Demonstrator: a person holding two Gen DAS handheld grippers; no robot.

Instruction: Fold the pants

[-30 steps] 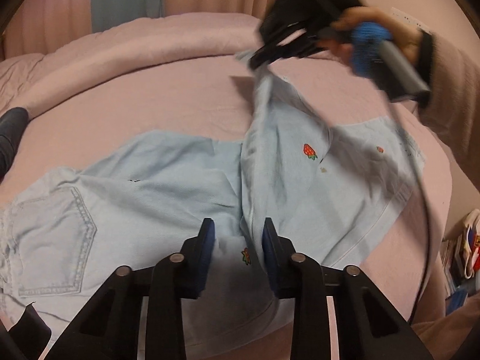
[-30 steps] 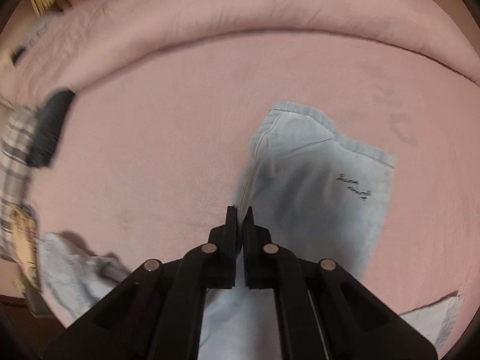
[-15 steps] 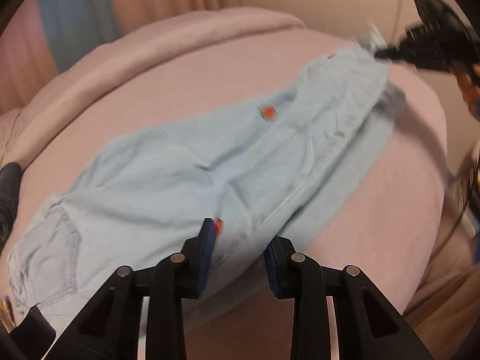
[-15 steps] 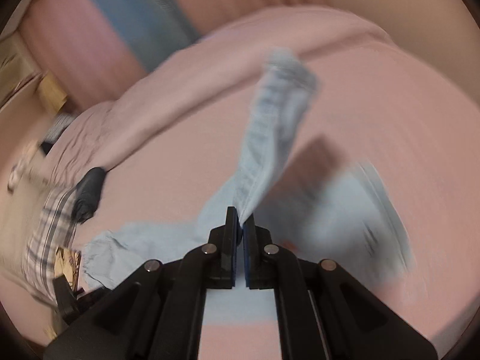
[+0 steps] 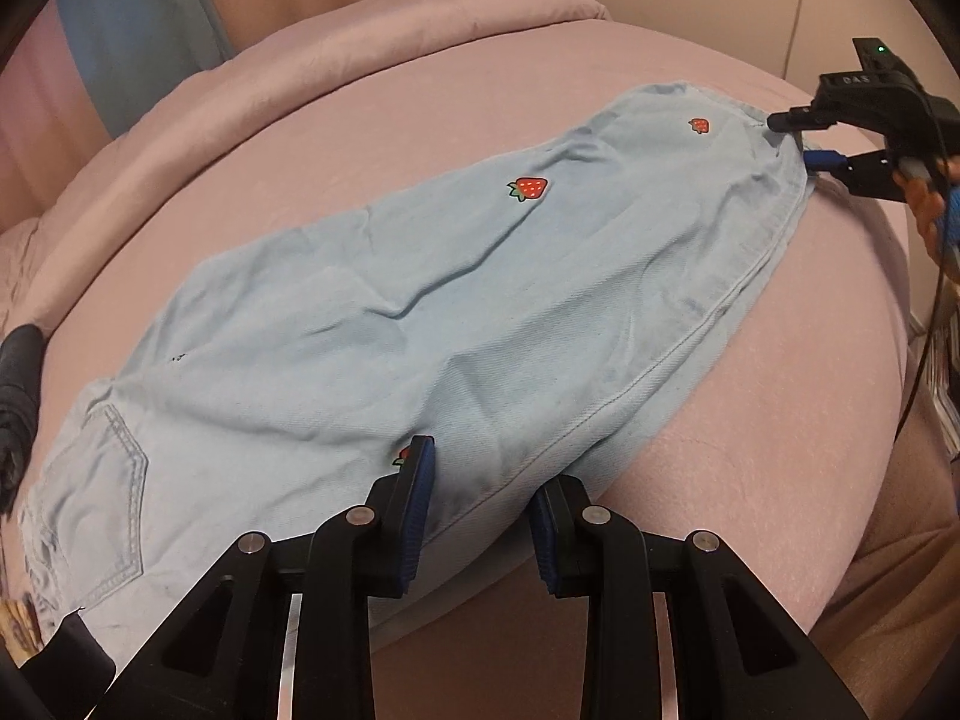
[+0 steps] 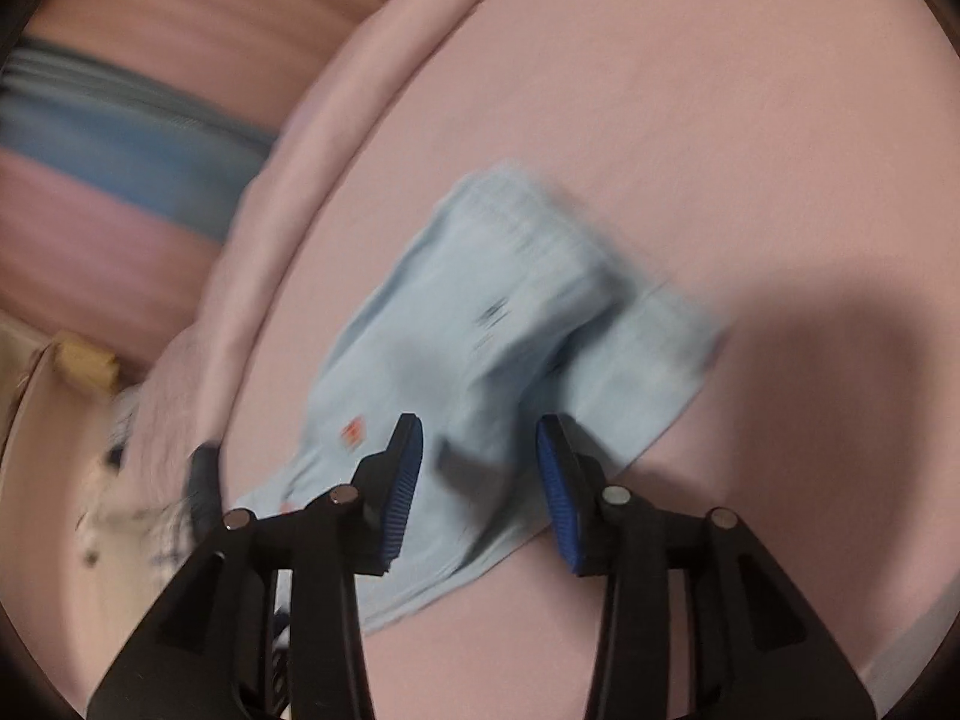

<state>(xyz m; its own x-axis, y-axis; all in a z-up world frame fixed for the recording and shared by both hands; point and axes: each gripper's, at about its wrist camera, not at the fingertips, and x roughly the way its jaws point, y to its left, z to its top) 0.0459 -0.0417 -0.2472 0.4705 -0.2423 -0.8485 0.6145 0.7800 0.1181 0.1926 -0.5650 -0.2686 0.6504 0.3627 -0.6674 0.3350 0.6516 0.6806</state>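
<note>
Light blue denim pants (image 5: 420,312) with strawberry patches lie on the pink bed, folded lengthwise with one leg over the other. Waist and back pocket are at the lower left, hems at the upper right. My left gripper (image 5: 480,480) is open, its jaws spread over the near edge of the pants at mid-leg. My right gripper (image 6: 477,462) is open just above the hem end of the pants (image 6: 510,312); this view is blurred. The right gripper also shows in the left wrist view (image 5: 798,141) at the hems, jaws apart.
The pink bed (image 5: 750,450) drops off at the near and right edges. A rolled pink duvet (image 5: 360,42) runs along the far side. A dark object (image 5: 18,396) lies at the left edge. Pink and blue curtains hang behind.
My right gripper carried one leg across onto the other leg, laid the hems together and opened, letting go. My left gripper stayed open near the mid-leg edge.
</note>
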